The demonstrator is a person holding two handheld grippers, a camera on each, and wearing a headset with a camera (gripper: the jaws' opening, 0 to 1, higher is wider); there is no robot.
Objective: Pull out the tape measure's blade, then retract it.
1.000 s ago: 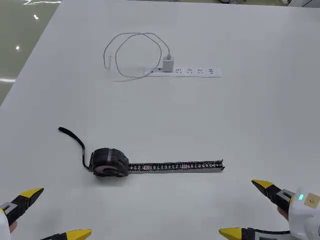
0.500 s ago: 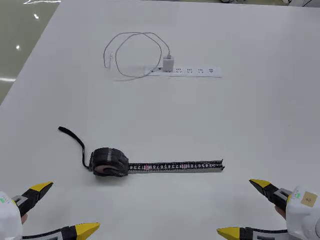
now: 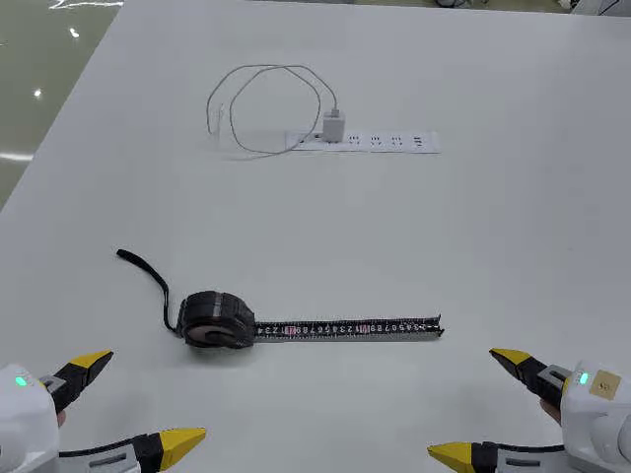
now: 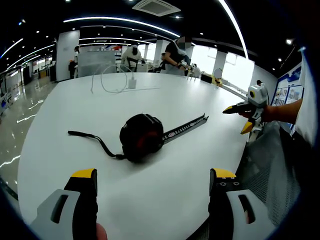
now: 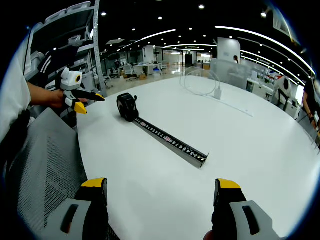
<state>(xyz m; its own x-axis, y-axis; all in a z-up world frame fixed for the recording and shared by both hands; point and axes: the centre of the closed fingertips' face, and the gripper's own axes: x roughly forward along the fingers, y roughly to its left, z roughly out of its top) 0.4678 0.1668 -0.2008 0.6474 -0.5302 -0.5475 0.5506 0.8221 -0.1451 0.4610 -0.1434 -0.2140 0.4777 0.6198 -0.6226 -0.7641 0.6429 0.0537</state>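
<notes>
In the head view, the left gripper [image 3: 140, 398] and the right gripper [image 3: 478, 404] hung low over the white table [image 3: 473, 227]. Both had their yellow-tipped fingers spread wide and held nothing. The tape measure [image 3: 215, 320] lay on the table ahead of the left gripper's fingers, apart from them. Its blade [image 3: 345, 327] was pulled out flat, and its end lay ahead of the right gripper's fingers. Far past the fingers sat a power strip [image 3: 380, 141] with a looped cable [image 3: 266, 99].

In the left gripper view, the tape measure [image 4: 141, 136] sat straight ahead between the two open fingers, not touching them.

In the right gripper view, the blade [image 5: 170, 141] ended ahead of the open fingers. The tape measure [image 5: 127, 106] lay farther off, near the left gripper [image 5: 90, 104].
</notes>
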